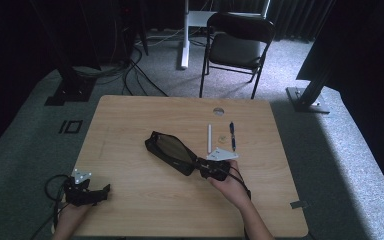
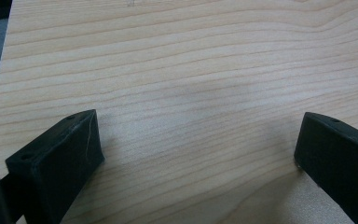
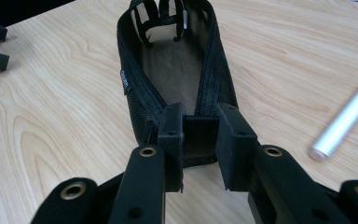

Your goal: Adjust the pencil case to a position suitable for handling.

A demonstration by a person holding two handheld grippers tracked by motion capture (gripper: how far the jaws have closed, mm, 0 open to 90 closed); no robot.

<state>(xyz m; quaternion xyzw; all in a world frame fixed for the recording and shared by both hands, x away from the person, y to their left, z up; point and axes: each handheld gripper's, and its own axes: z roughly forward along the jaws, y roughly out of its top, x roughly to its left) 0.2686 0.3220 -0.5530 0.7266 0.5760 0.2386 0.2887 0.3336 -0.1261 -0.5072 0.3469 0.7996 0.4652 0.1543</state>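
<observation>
A black mesh zip pouch (image 1: 170, 149) lies open on the wooden table (image 1: 130, 120), slanting from the centre towards the upper left. My right gripper (image 1: 198, 165) is shut on the pouch's near end. In the right gripper view the pouch (image 3: 177, 70) stretches away from the gripper (image 3: 199, 135), its end pinched between the two pads and its zip gaping. My left gripper (image 1: 105, 190) rests near the table's front left corner. In the left gripper view it (image 2: 198, 135) stands open over bare wood.
A white pen (image 1: 209, 138) and a blue pen (image 1: 232, 135) lie side by side just right of the pouch; the white pen (image 3: 347, 119) is close to my right jaw. A round cable hole (image 1: 218, 111) sits near the far edge. A folding chair (image 1: 237, 47) stands behind the table.
</observation>
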